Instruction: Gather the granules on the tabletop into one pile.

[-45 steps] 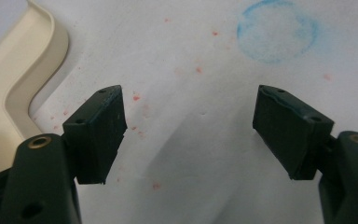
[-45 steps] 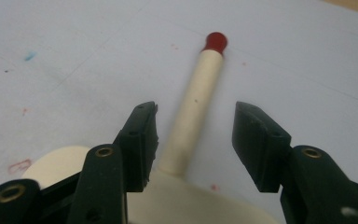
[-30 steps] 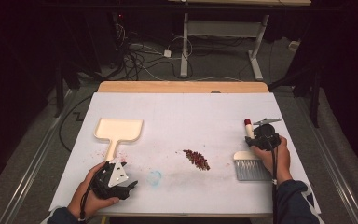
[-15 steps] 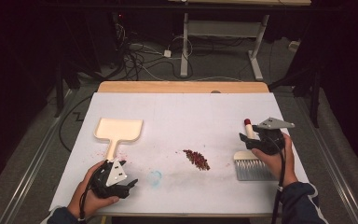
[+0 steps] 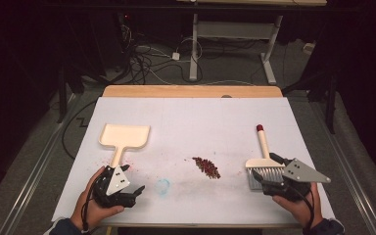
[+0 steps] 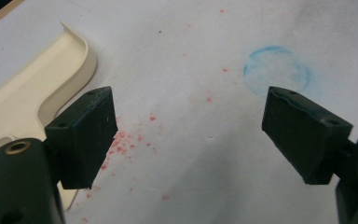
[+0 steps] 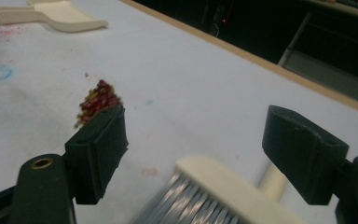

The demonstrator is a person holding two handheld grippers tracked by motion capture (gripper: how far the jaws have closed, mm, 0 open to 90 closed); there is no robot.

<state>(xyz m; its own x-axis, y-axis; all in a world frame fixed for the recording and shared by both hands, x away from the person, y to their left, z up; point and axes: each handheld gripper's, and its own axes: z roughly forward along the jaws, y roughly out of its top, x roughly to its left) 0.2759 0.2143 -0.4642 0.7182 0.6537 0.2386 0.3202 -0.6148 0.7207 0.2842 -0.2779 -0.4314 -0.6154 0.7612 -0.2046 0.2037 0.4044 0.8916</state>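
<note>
Near edge, at 7 o'clock: left gripper (image 5: pixel 136 190) resting in a hand on the white table (image 5: pixel 191 112), jaws spread wide and just widened a little further, nothing between them, only bare table and red specks. Just beyond, at 11 o'clock of that gripper: cream dustpan (image 5: pixel 125 138), handle pointing toward it, apart from the pads. At 5 o'clock: right gripper (image 5: pixel 260 182), jaws just sprung apart, released, the brush (image 5: pixel 263 161) lying free on the table at its tips, bristles near, red-tipped handle toward 12 o'clock. Centre: 1 small pile of red crumbs (image 5: pixel 206 167), at 9 o'clock of the brush.
</note>
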